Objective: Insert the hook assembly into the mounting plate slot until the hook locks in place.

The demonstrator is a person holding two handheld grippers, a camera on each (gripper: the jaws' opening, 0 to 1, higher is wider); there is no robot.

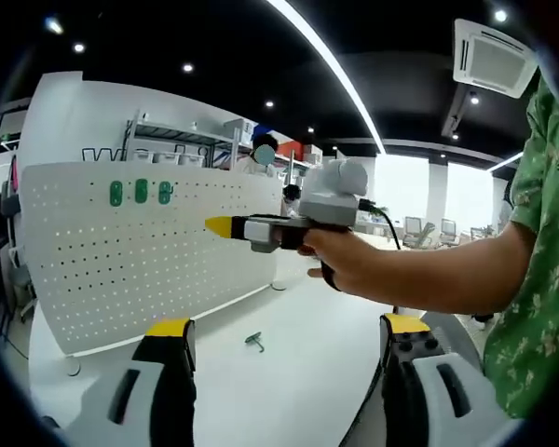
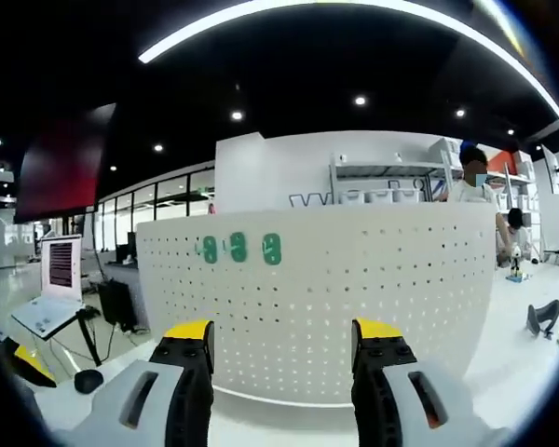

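Observation:
A white perforated mounting plate point(image 1: 121, 261) point(image 2: 354, 289) stands upright on the white table point(image 1: 298, 391). Three green hooks point(image 1: 142, 192) point(image 2: 238, 248) hang in a row near its top left. One loose green hook point(image 1: 254, 342) lies on the table in front of the plate. In the left gripper view my left gripper point(image 1: 287, 331) is open and holds nothing, with the loose hook just beyond it. A hand holds my right gripper point(image 1: 222, 225) up in front of the plate, its yellow tip pointing at the board. In its own view, my right gripper point(image 2: 282, 333) is open and faces the plate's lower middle.
A laptop point(image 2: 51, 279) and a mouse point(image 2: 88, 380) sit on a desk to the left of the plate. People point(image 2: 466, 182) stand by shelves behind it. A dark object point(image 2: 543, 317) lies on the table at the right. A green patterned sleeve point(image 1: 540, 242) fills the right edge.

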